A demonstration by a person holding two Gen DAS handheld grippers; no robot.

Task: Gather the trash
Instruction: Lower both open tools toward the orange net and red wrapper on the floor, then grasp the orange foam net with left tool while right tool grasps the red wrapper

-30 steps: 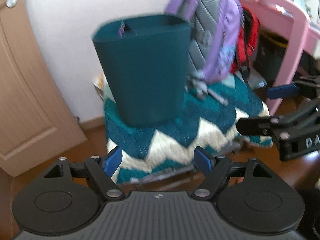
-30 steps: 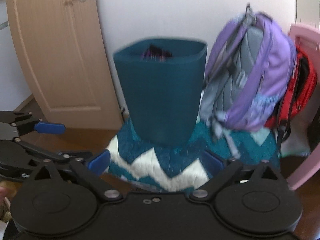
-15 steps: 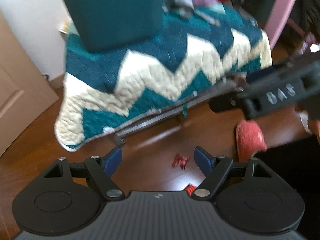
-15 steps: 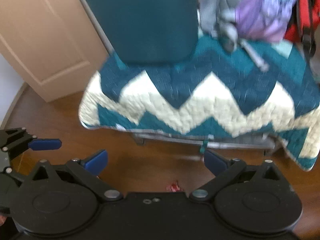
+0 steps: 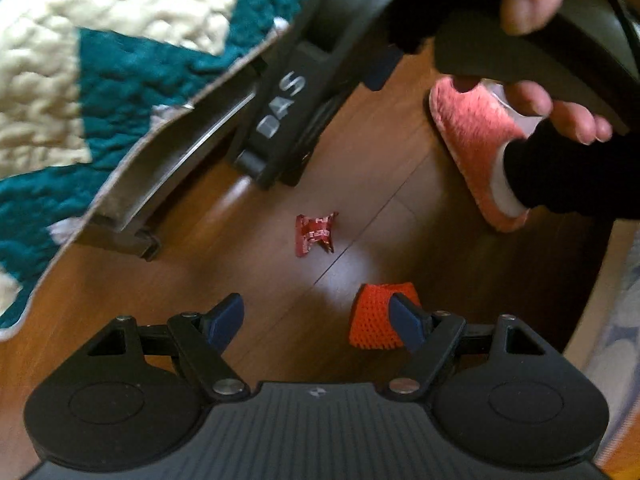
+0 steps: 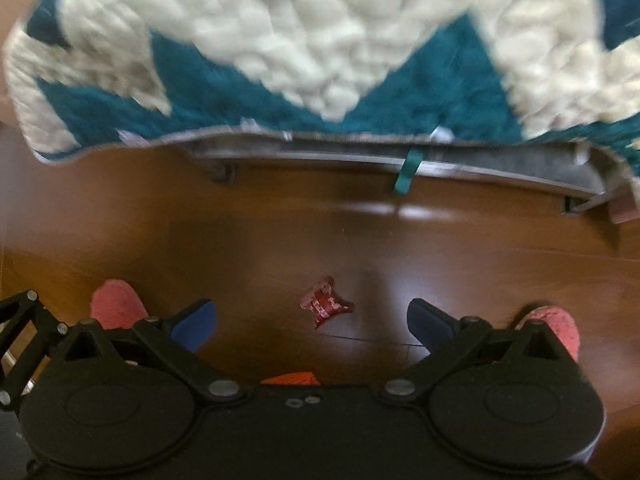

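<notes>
Both views now tipped down from teal bin and backpack to wood floor (image 6: 200, 240); search for trash over, pickup begins. Red wrapper (image 6: 326, 307) lies on bare floor, near quilt (image 6: 280, 60) edge, centred ahead of right claw (image 6: 312, 320), jaws spread wide, empty. Orange mesh scrap (image 5: 376, 316) just beside right finger of left claw (image 5: 316, 316), also open, empty. Pink slippers (image 5: 480, 140) flank trash. Nothing grasped yet.

red crumpled wrapper (image 5: 316, 234) lying flat on the wooden floor (image 5: 248, 280), out in the open, near the floor's blanket-covered edge. orange mesh scrap (image 5: 372, 320) sits just beside it on the same boards, apart from the wrapper, a squat netted piece, partly hidden.
</notes>
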